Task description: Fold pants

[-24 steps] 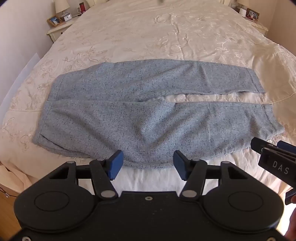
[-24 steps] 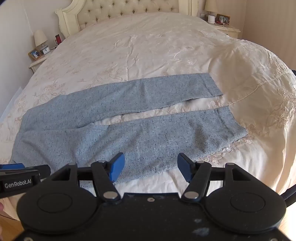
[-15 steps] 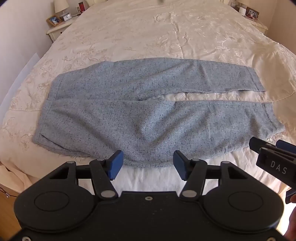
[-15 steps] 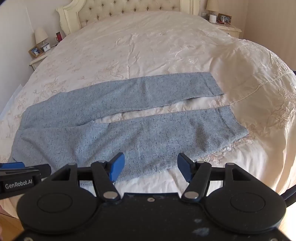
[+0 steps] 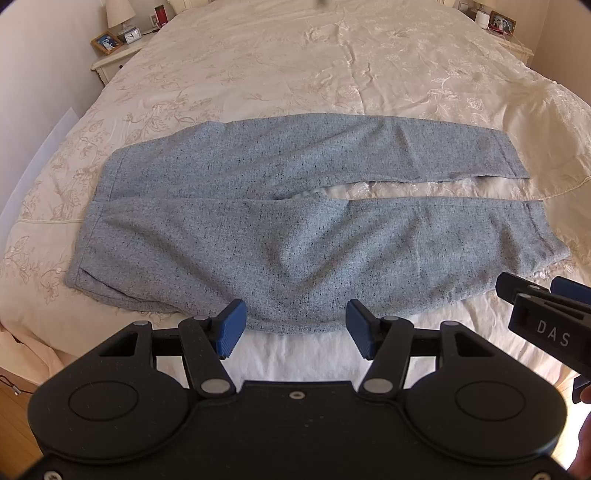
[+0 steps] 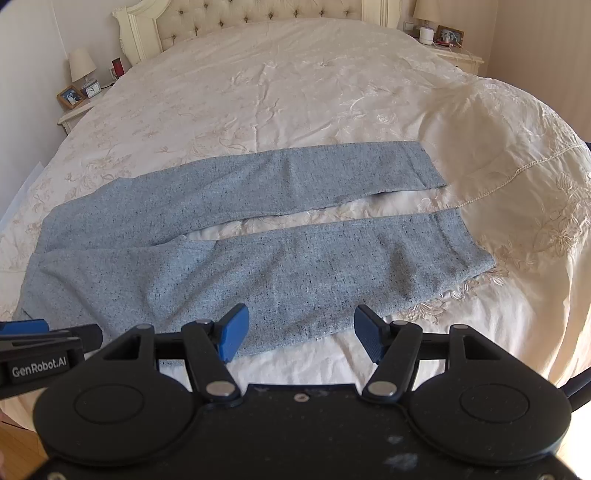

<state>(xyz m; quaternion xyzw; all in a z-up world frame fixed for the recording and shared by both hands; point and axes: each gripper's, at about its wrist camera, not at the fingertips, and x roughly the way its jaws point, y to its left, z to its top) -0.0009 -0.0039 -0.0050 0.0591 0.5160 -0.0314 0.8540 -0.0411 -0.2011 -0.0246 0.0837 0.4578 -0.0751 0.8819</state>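
Blue-grey speckled pants (image 5: 280,229) lie flat across the cream bedspread, waistband at the left and both legs running right with a narrow gap between them. My left gripper (image 5: 295,328) is open, hovering just short of the pants' near edge around the seat. My right gripper (image 6: 301,332) is open too, held over the near edge of the closer leg (image 6: 332,266). Each gripper shows at the rim of the other's view: the right gripper (image 5: 543,314) at the right edge, the left gripper (image 6: 40,343) at the left edge. Nothing is between either pair of fingers.
The bed (image 6: 295,92) spreads wide beyond the pants, with a tufted headboard (image 6: 240,14) at the far end. Nightstands with lamps and photo frames stand on the left (image 5: 118,48) and right (image 6: 450,44). Wooden floor (image 5: 14,417) shows below the bed's near edge.
Both grippers have crept slightly forward and closer to the pants' near edge. The pants have not moved and both grippers stay open.
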